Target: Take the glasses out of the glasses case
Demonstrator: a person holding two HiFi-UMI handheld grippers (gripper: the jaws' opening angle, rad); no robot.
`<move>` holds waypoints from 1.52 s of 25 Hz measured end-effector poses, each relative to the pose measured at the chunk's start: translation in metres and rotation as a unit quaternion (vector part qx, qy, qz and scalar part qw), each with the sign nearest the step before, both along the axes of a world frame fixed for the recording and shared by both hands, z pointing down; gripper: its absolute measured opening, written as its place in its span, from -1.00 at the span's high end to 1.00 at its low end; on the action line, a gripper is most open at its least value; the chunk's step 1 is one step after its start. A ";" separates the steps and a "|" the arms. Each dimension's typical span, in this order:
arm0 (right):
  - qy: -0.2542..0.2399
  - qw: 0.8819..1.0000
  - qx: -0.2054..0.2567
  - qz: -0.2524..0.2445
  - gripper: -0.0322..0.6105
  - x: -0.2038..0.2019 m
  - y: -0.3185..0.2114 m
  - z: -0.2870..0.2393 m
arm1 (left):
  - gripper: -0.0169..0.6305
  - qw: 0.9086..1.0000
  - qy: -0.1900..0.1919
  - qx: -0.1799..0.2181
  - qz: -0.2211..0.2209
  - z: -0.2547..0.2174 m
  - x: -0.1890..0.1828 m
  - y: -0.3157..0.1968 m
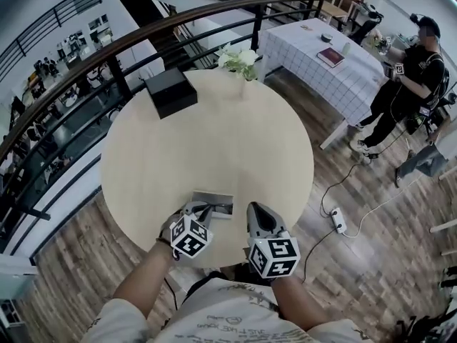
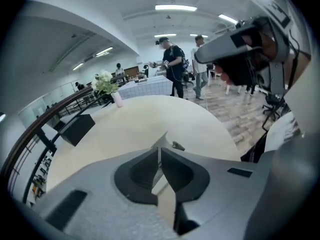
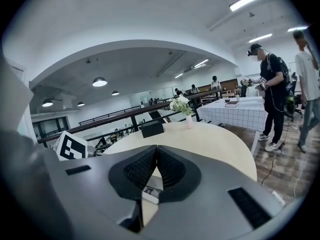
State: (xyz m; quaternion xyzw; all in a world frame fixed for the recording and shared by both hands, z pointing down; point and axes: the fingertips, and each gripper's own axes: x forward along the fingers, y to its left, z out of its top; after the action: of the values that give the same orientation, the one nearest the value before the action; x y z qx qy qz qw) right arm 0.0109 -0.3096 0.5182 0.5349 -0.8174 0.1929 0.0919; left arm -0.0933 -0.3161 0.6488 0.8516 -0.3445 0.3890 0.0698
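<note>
Print on the person's shirt [image 1: 221, 324] is too small to read. The grey glasses case [image 1: 214, 200] lies flat on the round table [image 1: 214, 141], just ahead of the left gripper [image 1: 205, 210] and to the left of the right gripper [image 1: 255, 209]. Its long axis runs crosswise to both grippers. Both pairs of jaws are pressed together with nothing between them

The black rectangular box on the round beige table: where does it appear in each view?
Head view: the black rectangular box sits upper left of centre.
Left gripper view: left of centre, beyond the jaws.
Right gripper view: centre, just above the jaws.
Shared landmark: vase of white flowers, right of it.
</note>
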 end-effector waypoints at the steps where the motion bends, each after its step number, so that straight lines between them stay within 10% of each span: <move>1: -0.001 1.000 -0.004 0.001 0.85 0.002 0.000 0.002 | 0.91 1.000 -0.014 -0.001 0.016 0.007 0.001 -0.001; 15: -0.060 0.996 -0.050 0.050 0.86 0.055 0.004 0.012 | 0.71 0.961 -0.202 -0.017 0.186 0.073 0.008 -0.014; 38: -0.041 0.996 -0.043 0.068 0.86 0.086 0.004 0.011 | 0.87 0.942 -0.256 -0.041 0.214 0.110 0.012 -0.021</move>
State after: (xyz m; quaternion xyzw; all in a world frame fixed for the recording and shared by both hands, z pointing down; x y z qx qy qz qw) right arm 0.0973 -0.3055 0.5289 0.5766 -0.7730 0.2558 0.0681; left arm -0.0817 -0.3367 0.7585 0.7735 -0.1440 0.6131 -0.0708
